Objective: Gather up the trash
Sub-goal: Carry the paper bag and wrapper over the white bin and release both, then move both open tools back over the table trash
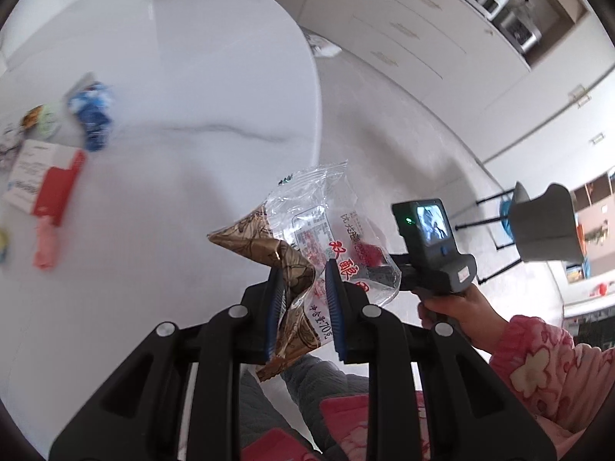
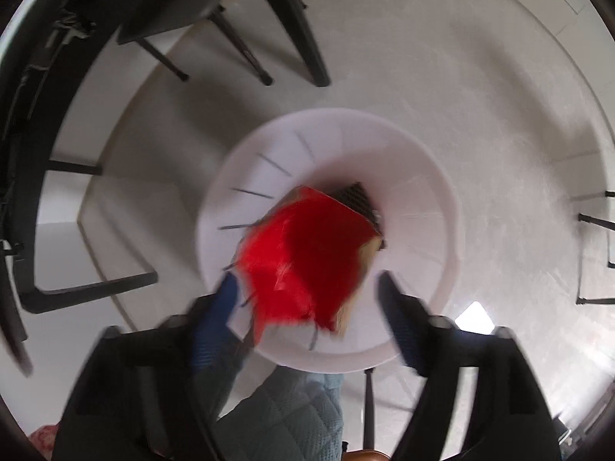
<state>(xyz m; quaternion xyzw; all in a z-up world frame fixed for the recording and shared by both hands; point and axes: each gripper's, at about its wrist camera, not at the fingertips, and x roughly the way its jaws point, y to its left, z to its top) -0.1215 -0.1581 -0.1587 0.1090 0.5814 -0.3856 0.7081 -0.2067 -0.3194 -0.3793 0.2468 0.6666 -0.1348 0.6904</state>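
Observation:
My left gripper [image 1: 303, 292] is shut on a crumpled clear and brown snack wrapper [image 1: 303, 238] and holds it off the white table's edge [image 1: 315, 115]. More trash lies on the table at the left: a blue wrapper [image 1: 92, 115], a white and red box [image 1: 44, 180], a pink wrapper [image 1: 46, 246]. My right gripper [image 2: 307, 303] is open above a white bin [image 2: 423, 207] on the floor. A red wrapper [image 2: 307, 257] is blurred between its spread fingers, free of them, over the bin's mouth. The right gripper's body also shows in the left wrist view [image 1: 434, 246].
Black chair legs [image 2: 246, 50] stand on the pale floor beyond the bin. A grey chair [image 1: 546, 230] and white cabinets [image 1: 423, 38] are farther off. My quilted trouser leg [image 2: 284, 411] is below the bin.

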